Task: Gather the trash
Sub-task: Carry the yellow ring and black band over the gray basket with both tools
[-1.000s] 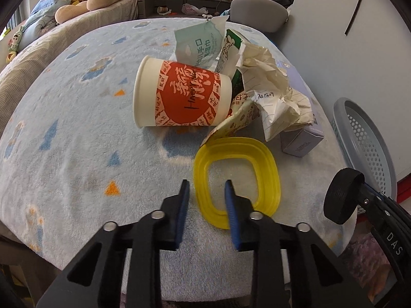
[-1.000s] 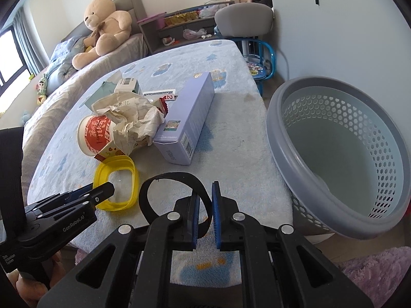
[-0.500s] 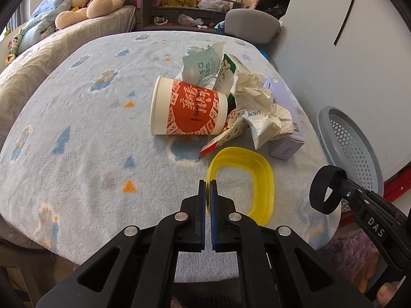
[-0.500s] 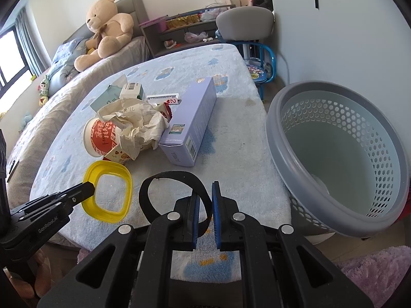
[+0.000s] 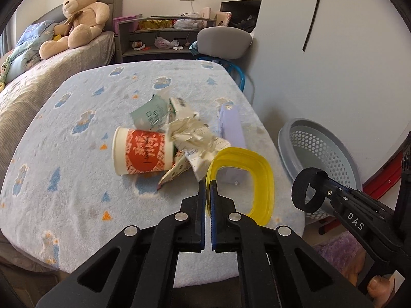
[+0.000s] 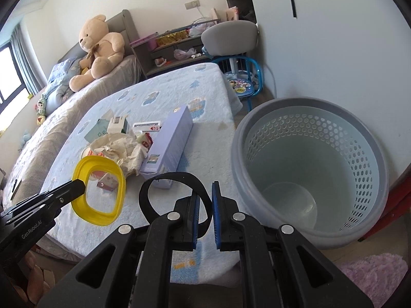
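Edges: we see the trash pile near the table's right edge, the basket on the floor just beyond.
Room: open cloth left of the cup; basket mouth unobstructed.
Count: one cup, one purple box, one crumpled paper, two tools.
Left tool: we hold it closed on the yellow ring, lifted above the table.
Right tool: clamped on the black loop, beside the basket.
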A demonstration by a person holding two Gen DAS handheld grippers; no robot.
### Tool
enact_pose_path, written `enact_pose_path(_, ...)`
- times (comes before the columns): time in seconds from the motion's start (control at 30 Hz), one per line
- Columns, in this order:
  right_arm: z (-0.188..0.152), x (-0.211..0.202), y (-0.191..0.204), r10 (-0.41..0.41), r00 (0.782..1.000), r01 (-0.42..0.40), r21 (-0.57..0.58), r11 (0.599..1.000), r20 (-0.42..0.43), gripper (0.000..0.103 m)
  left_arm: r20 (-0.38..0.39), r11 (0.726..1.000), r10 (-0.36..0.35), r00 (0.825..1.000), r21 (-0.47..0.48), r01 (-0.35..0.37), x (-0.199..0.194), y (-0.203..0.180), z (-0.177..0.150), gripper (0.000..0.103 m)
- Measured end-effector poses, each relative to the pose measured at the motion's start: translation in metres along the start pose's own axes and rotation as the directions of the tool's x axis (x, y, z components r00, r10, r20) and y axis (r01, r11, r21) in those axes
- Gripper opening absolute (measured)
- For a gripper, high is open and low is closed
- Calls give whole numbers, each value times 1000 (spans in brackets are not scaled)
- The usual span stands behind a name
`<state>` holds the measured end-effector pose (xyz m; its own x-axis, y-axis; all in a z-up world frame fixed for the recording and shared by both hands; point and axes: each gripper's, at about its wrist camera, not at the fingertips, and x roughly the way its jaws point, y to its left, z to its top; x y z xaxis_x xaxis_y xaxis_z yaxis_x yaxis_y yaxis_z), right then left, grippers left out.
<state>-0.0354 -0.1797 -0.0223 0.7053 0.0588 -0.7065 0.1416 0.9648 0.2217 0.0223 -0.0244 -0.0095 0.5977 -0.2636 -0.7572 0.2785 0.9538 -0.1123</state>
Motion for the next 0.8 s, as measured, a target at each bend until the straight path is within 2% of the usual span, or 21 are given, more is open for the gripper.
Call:
enact_pose_path(0.23,20,-15,-62,-87,995,84,74,994,38,13,0,992,-79,997,103,79,17,-66,24,3)
enact_pose_path(0.47,28,-14,-130,-180,984,177,140,974,5,13,-49,970,-148,988,187,154,49,-126,42,3)
enact_pose_path(0.63,31,-3,-163,-199,979,202,155,967,-39,13,-113,956,-166,980,223,188,81,-160,45,3)
enact_pose_path(0.8,32,8,-178,-196,978,205,151,967,-72,13,-163,948,-160,974,250,198,104,-185,45,3)
